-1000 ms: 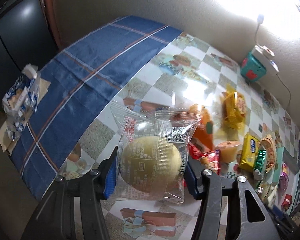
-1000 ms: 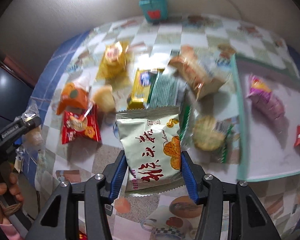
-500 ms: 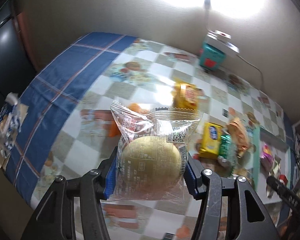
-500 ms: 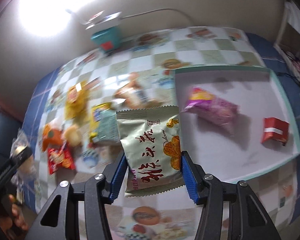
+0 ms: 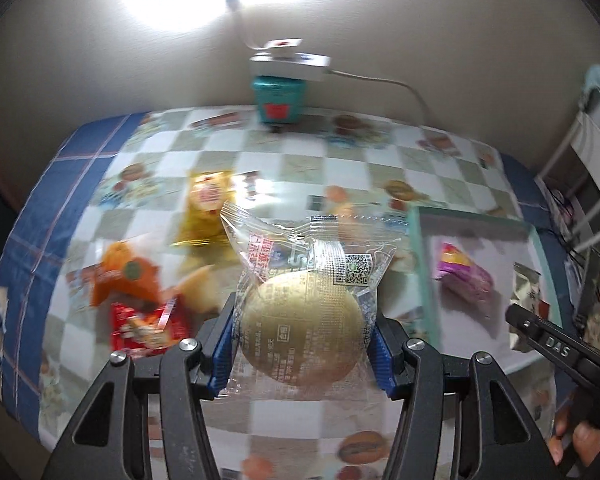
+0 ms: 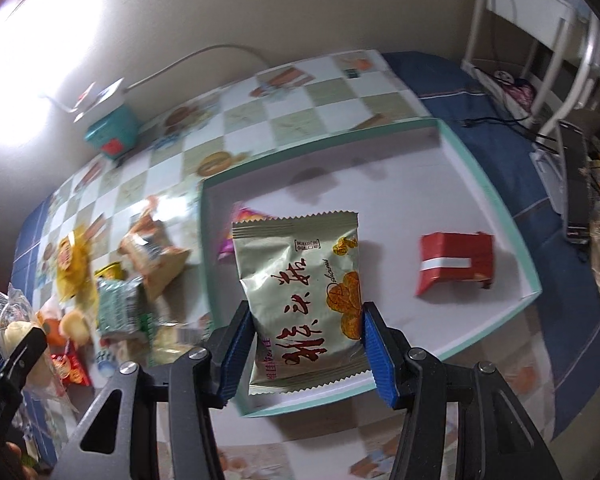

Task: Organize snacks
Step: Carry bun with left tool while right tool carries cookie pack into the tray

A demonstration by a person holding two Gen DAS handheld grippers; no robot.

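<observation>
While both hands hover over the checkered worktop (image 5: 284, 168), I see the white tray (image 6: 496, 200) with a red pack (image 6: 454, 262) and a pink pack (image 5: 462, 276) inside. My right tool (image 6: 304, 344) pinches a pale green packet (image 6: 300, 292) above the tray's near edge. My left tool (image 5: 302, 344) pinches a bagged bun (image 5: 300, 320) beside the tray, above loose snacks (image 5: 140, 300).

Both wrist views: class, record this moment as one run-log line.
left hand-held gripper: shut on clear-wrapped bun | right hand-held gripper: shut on pale green packet | tray: holds red packet, purple packet
</observation>
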